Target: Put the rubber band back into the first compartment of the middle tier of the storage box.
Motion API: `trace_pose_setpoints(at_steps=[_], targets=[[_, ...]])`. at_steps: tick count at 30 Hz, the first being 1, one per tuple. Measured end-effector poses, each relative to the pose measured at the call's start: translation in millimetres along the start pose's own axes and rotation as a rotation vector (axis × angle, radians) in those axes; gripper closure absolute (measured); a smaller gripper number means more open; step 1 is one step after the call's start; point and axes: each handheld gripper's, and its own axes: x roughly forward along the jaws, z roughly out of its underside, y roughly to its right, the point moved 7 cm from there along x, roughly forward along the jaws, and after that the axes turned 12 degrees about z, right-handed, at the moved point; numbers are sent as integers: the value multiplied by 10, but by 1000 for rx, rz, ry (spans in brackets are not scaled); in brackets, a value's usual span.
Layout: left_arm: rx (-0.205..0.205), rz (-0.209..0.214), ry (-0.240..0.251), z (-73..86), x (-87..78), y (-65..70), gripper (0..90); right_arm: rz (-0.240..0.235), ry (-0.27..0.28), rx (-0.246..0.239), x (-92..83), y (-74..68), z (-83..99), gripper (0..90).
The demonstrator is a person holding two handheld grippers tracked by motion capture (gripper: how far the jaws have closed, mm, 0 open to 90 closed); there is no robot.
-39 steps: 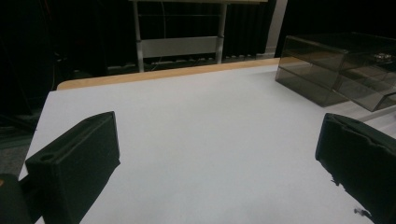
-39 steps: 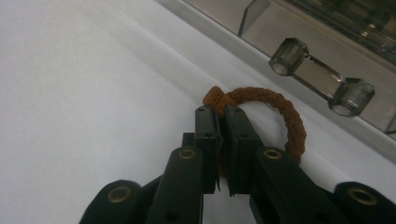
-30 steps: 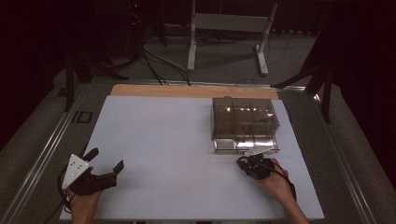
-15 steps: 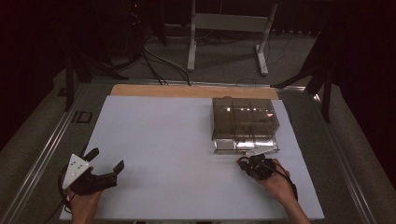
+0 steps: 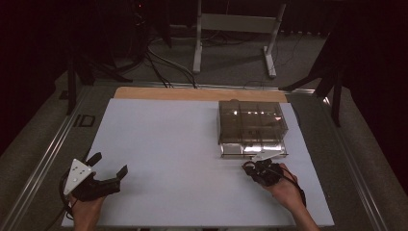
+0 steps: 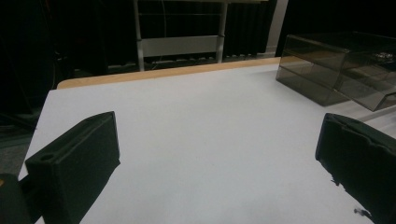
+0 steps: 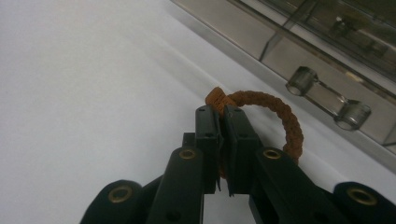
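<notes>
A white sheet covered the table (image 5: 183,159), a strip of bare wood along its far edge, with dark floor, cables and a metal stand beyond. The right gripper (image 7: 223,122) pinched a braided brown cord ring (image 7: 280,116), knotted, just before the clear drawer box (image 5: 252,126). The left gripper (image 5: 108,166) rested with jaws wide apart

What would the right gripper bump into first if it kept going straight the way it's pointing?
Probably the clear drawer box: the right gripper, shut on a brown braided ring, points at its front near the handle. The gap looks small, but depth is unclear.
</notes>
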Motion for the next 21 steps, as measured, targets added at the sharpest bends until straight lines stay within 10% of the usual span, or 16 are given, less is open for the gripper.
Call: trace_pose_setpoints(at_steps=[21], targets=[[1,-1,0,-1,1,3,12,-34,21,-5,-94,-76,-61,864]])
